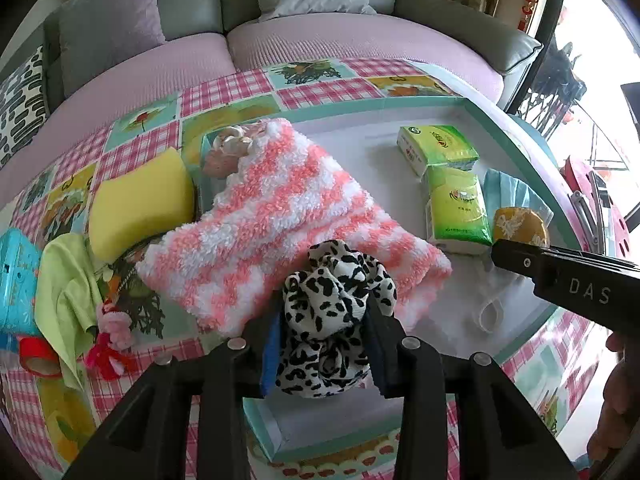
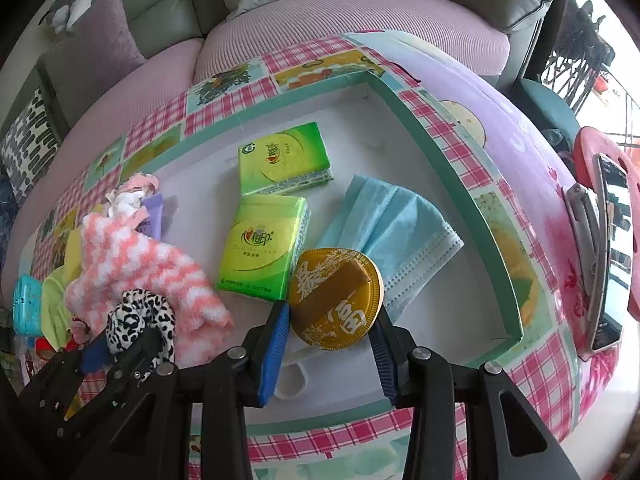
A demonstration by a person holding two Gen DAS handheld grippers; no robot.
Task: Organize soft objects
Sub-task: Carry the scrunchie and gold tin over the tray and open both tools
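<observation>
Checked cloth desk [image 1: 224,92] before a pink sofa [image 1: 320,40].
Your left tool [image 1: 326,344] clamps the leopard scrunchie [image 1: 332,300]; your right tool [image 2: 334,328] grips the gold puff [image 2: 336,298] over the tray [image 2: 452,160].

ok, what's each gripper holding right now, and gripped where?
Left gripper is clamped around the bunched middle of the leopard-print scrunchie. Right gripper pinches the gold round puff by its opposite edges.

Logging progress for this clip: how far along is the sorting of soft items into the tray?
Already in the tray: two tissue packs, blue face mask, striped fluffy cloth. In hand: left gripper holds a leopard scrunchie; right gripper holds a gold round puff. Left outside: yellow sponge, green cloth.
</observation>
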